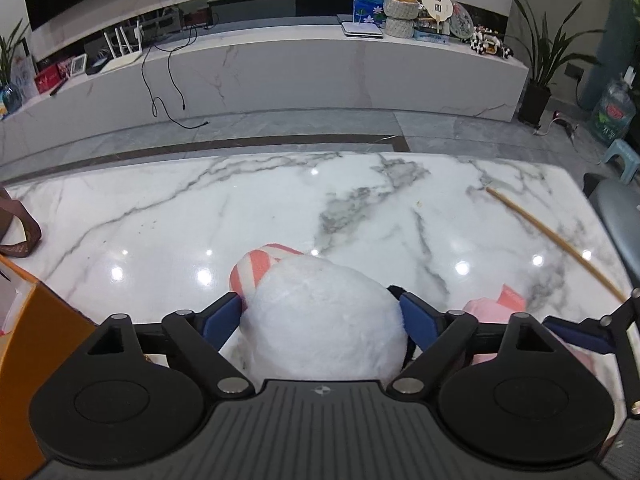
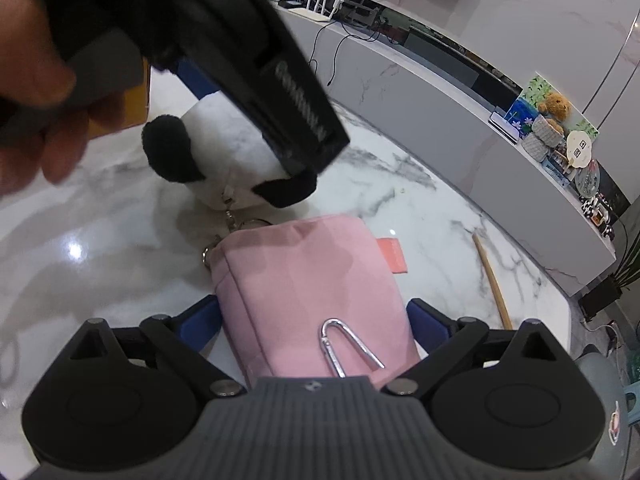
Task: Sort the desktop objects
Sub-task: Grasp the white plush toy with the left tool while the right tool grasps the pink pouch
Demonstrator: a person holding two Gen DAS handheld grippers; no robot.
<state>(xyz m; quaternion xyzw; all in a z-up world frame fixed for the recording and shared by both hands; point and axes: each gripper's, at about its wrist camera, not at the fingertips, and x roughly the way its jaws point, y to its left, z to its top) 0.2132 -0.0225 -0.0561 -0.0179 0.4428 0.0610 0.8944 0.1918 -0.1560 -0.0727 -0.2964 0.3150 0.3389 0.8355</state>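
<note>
A white plush panda (image 1: pixel 324 320) with black ears (image 2: pixel 170 148) lies on the marble table (image 1: pixel 160 220). It sits between the blue pads of my left gripper (image 1: pixel 322 314), whose jaws stand wide and graze the fur without squeezing. A key ring (image 2: pixel 234 224) hangs from the plush. To its right lies a pink fabric pouch (image 2: pixel 312 280) with a silver carabiner (image 2: pixel 344 344) on top. My right gripper (image 2: pixel 314 320) straddles the pouch, open, its pads just off both sides. The pouch (image 1: pixel 492 312) also shows in the left wrist view, at the right.
A pink-and-white striped item (image 1: pixel 260 268) lies just beyond the plush. A pink card (image 2: pixel 394 256) and a wooden stick (image 2: pixel 494 284) lie right of the pouch. An orange box (image 1: pixel 32 340) and a brown-strapped bag (image 1: pixel 20 236) stand at the left edge. A hand (image 2: pixel 32 80) holds the left tool.
</note>
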